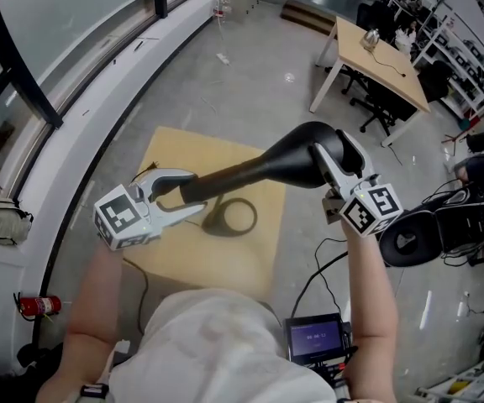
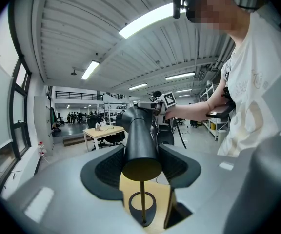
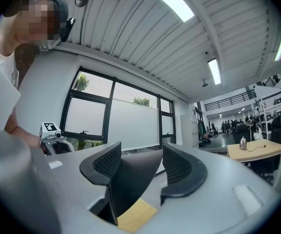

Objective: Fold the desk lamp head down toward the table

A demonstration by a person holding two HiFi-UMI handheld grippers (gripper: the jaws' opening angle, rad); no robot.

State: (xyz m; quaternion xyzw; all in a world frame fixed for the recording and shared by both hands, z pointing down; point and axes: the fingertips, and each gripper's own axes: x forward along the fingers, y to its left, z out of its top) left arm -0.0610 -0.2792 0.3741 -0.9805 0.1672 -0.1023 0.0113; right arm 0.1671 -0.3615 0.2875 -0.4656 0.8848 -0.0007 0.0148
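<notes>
A black desk lamp stands on a small wooden table (image 1: 170, 154); its ring base (image 1: 230, 217) lies flat. The lamp's long cone lies nearly level above the table, wide head (image 1: 305, 148) at the right, narrow end at the left. My left gripper (image 1: 187, 196) is shut on the narrow end (image 2: 139, 135), both pads against it; the thin stem and base ring (image 2: 143, 206) show below. My right gripper (image 1: 336, 151) is shut on the wide head (image 3: 130, 179), which fills the gap between its pads. The other gripper shows in each gripper view: right (image 2: 152, 104), left (image 3: 52, 140).
A curved window wall runs along the left. A larger wooden desk (image 1: 376, 53) with office chairs stands at the back right. Black gear and cables (image 1: 427, 225) lie on the floor at right. A fire extinguisher (image 1: 36, 306) sits low left. A small screen (image 1: 313, 338) hangs at my waist.
</notes>
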